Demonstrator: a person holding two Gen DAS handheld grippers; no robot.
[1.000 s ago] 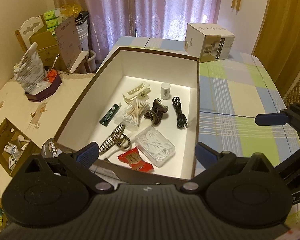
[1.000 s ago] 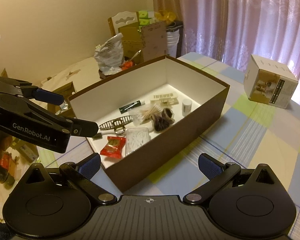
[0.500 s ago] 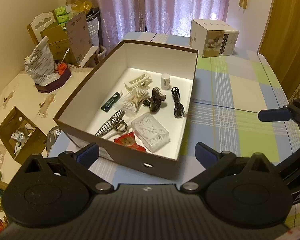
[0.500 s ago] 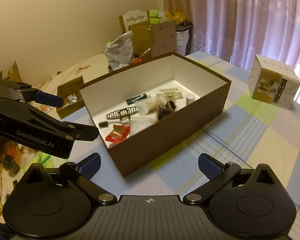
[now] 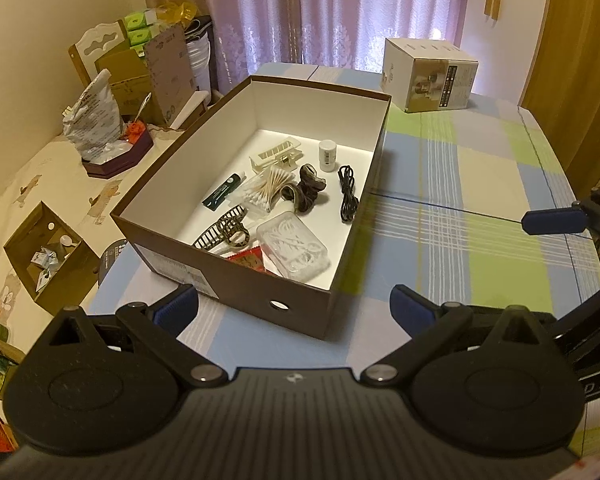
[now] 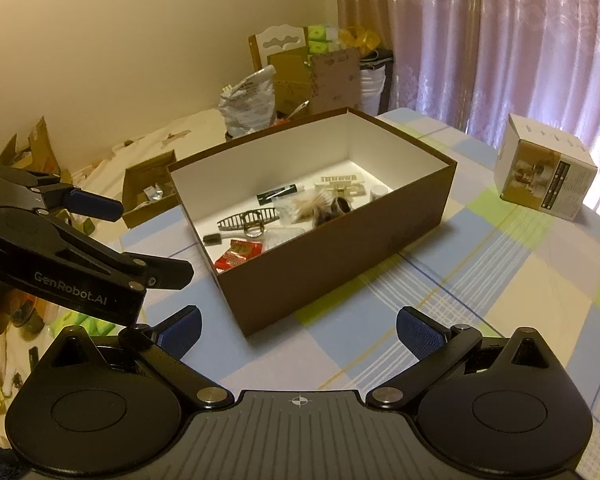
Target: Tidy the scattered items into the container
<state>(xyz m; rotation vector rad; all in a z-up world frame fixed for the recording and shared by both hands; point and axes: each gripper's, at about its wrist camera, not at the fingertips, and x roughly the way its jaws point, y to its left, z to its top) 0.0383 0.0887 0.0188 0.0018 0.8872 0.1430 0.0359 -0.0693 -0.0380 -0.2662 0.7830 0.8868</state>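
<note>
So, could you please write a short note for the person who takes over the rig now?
Left gripper: open, empty, short of the box's near end.
Right gripper: open, empty, also short of the box.
The brown box stands on the checked tablecloth and holds the hair claw, cotton swabs, black cable and red packet, among others.
Done: no loose small items show on the cloth.
Left: only a white carton stands outside; perhaps not part of the job.

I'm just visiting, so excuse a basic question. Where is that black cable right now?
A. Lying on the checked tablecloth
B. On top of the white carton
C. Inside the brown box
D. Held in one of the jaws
C. The black cable lies coiled on the white floor of the brown box, beside the small white bottle; both sets of jaws are open and empty.
</note>
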